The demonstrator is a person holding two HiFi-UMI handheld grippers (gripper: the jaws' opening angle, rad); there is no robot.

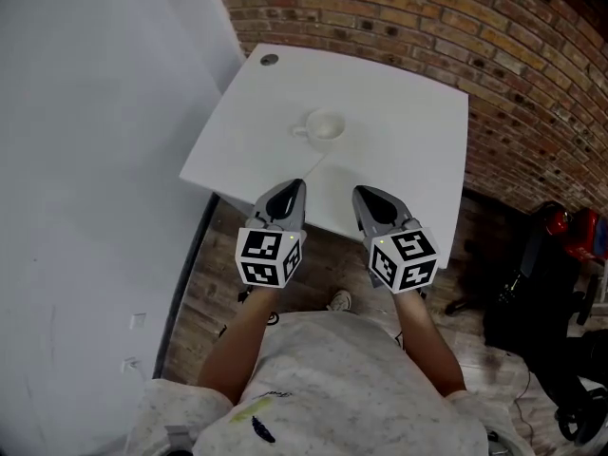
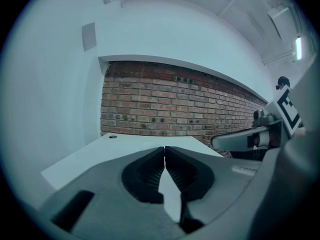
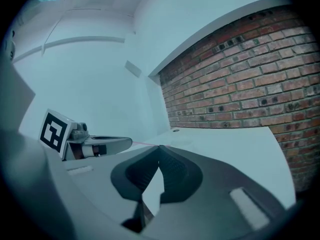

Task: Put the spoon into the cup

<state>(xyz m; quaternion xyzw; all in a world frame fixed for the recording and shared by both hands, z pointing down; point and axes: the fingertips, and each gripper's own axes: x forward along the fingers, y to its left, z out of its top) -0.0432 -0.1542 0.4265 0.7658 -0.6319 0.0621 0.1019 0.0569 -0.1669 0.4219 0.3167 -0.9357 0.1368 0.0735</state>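
Both grippers closed and empty at the near edge of a white table (image 1: 399, 141).
Low in the centre of the head view, the left gripper (image 1: 296, 186) and right gripper (image 1: 361, 193) sit side by side, each with its jaws pressed together on nothing. Beyond them, the white cup (image 1: 324, 126) stands mid-table. A faint pale sliver just in front of it, perhaps the spoon (image 1: 313, 166), lies flat. A brick wall (image 1: 427, 27) crosses the top.

Dim, even, cool light; gripper views strongly fisheye, dark vignetted corners; head view sharp
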